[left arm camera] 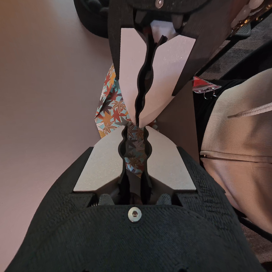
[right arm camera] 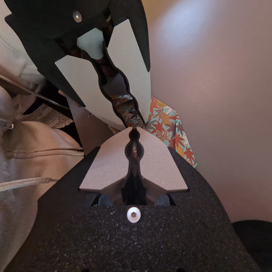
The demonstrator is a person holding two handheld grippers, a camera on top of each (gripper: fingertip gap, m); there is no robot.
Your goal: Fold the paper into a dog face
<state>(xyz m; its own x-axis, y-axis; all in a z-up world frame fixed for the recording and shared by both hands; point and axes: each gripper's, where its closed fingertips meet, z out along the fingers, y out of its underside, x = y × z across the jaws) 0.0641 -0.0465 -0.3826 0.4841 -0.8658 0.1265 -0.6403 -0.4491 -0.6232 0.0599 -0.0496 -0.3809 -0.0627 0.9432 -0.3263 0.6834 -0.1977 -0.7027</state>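
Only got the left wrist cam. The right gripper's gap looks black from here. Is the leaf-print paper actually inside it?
Observer: Yes. In the right wrist view the black right gripper with pale fingers has its tips together. A strip of the teal paper printed with orange and red maple leaves shows farther back in the gap between them.
Operator: My own finger hides the side flap. Where does it end?
Observer: It runs back alongside the right gripper's body to a corner over the pale smooth table.
Operator: Flat single layer?
Observer: No. A straight layer edge crosses the flap, so it looks folded over there.
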